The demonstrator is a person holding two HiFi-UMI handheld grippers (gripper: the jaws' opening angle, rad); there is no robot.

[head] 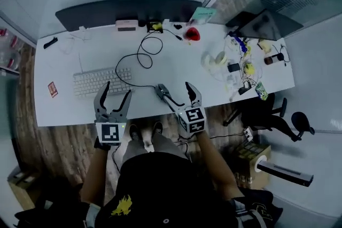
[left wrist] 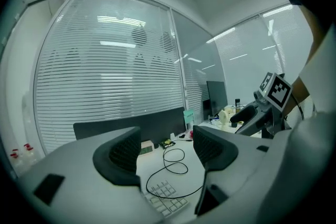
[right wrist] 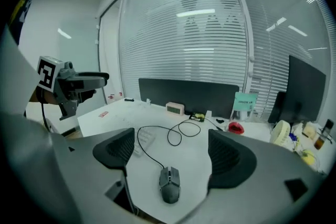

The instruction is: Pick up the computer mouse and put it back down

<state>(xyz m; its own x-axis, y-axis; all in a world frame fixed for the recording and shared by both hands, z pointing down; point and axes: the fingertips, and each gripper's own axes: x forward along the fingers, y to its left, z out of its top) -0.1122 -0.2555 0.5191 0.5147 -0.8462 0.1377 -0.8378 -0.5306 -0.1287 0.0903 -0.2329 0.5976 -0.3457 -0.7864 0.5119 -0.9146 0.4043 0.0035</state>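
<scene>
Downward at mouse [right wrist: 169,184], right tool [head: 173,86] wide open, left tool [head: 117,88] level, open, both empty

No legible wording anywhere. Dark print on the teal card [right wrist: 245,102] at the back of the bench [right wrist: 113,115], too small to read. Square black-and-white markers on the cubes of the left claw [head: 117,89] and right claw [head: 173,86]: patterns only, no letters or digits.

Left gripper [head: 118,89], right gripper [head: 173,86], grey jaws with dark ribbed pads [right wrist: 119,148], white cubes [head: 110,133] bearing black square markers, black top [head: 160,184], yellow emblem [head: 122,204]
</scene>
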